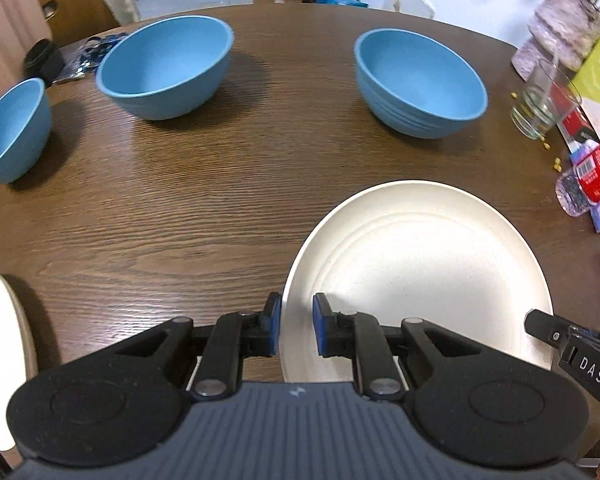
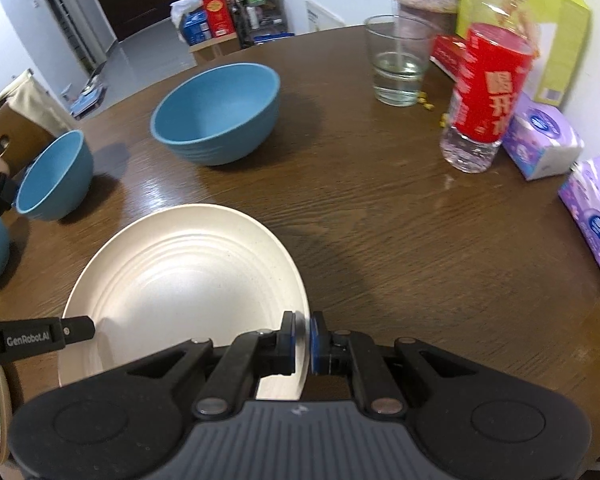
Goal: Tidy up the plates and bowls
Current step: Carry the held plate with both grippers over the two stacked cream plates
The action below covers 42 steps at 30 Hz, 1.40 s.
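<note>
A cream plate (image 1: 416, 272) (image 2: 180, 276) hangs between both grippers over the brown round table (image 1: 204, 200), casting a shadow on the wood. My left gripper (image 1: 296, 326) is shut on its left rim. My right gripper (image 2: 304, 340) is shut on the opposite rim. Each view also shows the other gripper's finger at the plate's far edge. Three blue bowls stand empty and apart further back: a large one (image 1: 164, 68), a ribbed one (image 1: 420, 84) (image 2: 216, 112), and a smaller one (image 1: 8, 132) at the left edge. A second cream plate (image 1: 4, 340) lies near left.
Along the table's right side stand a drinking glass (image 2: 400, 64), a water bottle with a red label (image 2: 484, 100), tissue packs (image 2: 540, 136), boxes and scattered yellow bits. A chair (image 1: 8, 20) stands behind the table at the left. A person's hand shows at the frame edges.
</note>
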### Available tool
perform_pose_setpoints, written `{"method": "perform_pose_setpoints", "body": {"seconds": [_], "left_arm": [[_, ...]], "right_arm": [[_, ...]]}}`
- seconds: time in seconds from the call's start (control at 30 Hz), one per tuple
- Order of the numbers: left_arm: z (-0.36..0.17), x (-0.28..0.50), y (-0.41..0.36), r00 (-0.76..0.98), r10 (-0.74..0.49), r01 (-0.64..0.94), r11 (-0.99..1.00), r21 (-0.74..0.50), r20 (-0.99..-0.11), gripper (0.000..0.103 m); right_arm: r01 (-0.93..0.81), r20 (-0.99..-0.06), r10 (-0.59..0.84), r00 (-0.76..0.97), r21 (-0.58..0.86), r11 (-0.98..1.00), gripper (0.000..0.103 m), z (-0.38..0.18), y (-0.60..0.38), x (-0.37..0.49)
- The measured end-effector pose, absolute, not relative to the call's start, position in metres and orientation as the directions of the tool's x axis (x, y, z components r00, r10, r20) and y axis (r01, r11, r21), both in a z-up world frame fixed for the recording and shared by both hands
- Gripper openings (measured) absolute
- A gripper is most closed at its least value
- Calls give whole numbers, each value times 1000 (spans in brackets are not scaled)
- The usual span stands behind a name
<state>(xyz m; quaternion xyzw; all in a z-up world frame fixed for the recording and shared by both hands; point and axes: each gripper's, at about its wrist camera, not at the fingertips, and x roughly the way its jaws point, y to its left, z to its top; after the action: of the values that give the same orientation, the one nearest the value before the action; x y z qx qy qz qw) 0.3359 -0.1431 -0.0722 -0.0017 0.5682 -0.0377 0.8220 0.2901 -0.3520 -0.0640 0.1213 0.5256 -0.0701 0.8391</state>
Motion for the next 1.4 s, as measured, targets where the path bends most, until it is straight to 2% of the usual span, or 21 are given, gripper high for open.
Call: {"method": "perform_pose_setpoints", "body": {"seconds": [1.4], "left_arm": [[-54,295,31,390,44,-281,957,-74,-920,17]], "right_arm": [[-82,-894,156,420,134,988,7,-48,-185,322]]}}
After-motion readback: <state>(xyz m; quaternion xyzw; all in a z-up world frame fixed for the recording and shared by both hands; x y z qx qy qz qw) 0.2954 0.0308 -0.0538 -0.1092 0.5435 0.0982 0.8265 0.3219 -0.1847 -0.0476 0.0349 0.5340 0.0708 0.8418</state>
